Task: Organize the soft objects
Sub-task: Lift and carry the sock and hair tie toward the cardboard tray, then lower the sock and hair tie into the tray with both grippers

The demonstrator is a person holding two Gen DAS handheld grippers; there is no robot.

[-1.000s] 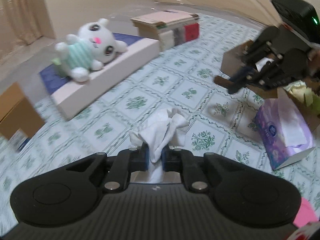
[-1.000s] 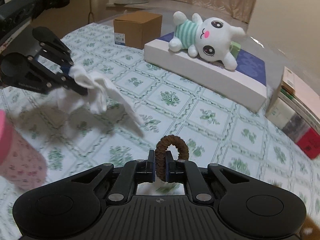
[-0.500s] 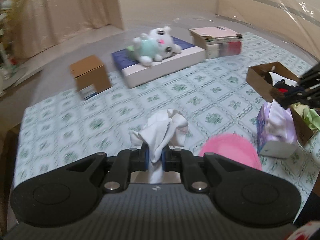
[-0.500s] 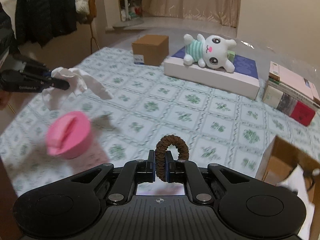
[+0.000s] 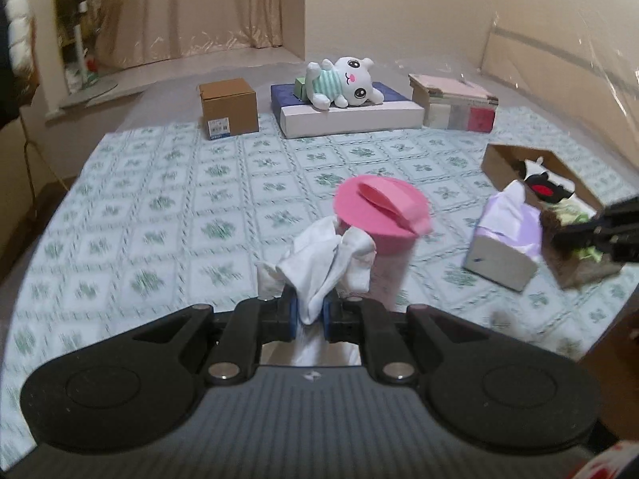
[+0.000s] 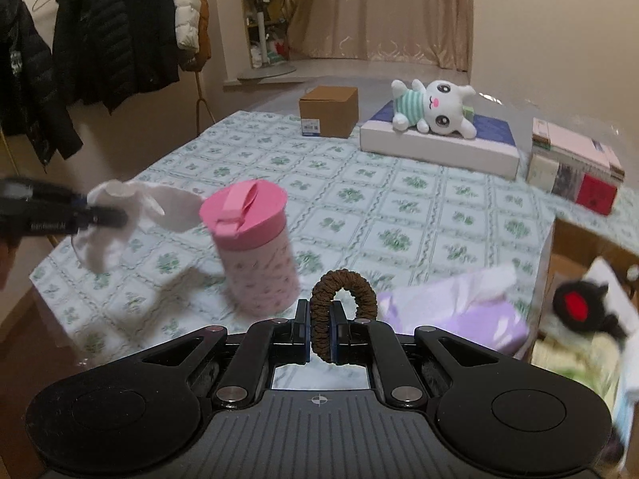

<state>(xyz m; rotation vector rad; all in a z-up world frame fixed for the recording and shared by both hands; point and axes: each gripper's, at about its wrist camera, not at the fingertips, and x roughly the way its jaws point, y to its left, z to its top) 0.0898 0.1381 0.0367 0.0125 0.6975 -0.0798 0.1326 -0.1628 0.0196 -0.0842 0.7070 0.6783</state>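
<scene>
Two hand-held grippers pinch a white cloth (image 5: 327,263) and brown scrunchie (image 6: 343,303)

Left gripper (image 5: 307,313) jaws clamped on white cloth (image 5: 327,263), right gripper (image 6: 321,333) jaws pinching brown hair tie (image 6: 343,303)

Warm, dim indoor light. Both fisheye views curve strongly, with dark vignetted corners. Motion blur smears the tablecloth (image 5: 167,215), cup (image 6: 255,247) and tissue box (image 6: 459,311). Glare streaks cross the left view's upper right.
</scene>
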